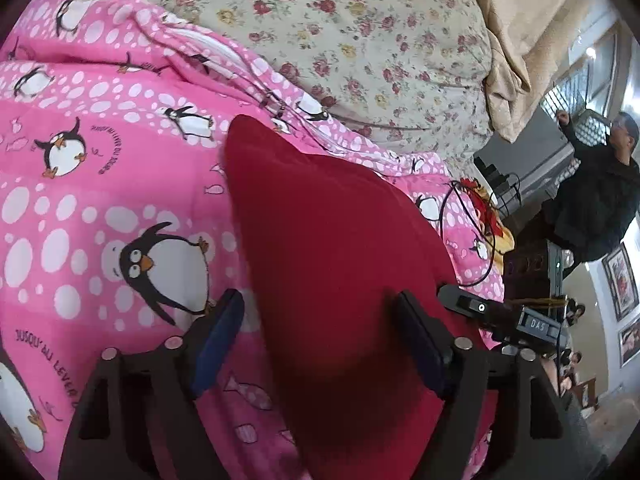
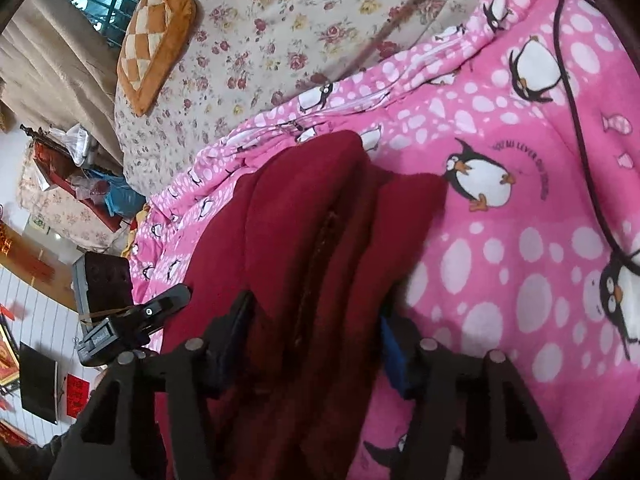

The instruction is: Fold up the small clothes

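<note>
Both spread grippers, left gripper (image 1: 316, 312) and right gripper (image 2: 316, 312), astride red garment (image 1: 320, 232).

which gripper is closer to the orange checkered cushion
Right. The orange checkered cushion lies ahead and left of the right gripper, across the red garment. The left gripper view doesn't show it.

The right gripper (image 2: 316, 320) stands wide open around a bunched red garment (image 2: 320, 216) lying on the pink penguin blanket (image 2: 500, 240).
</note>
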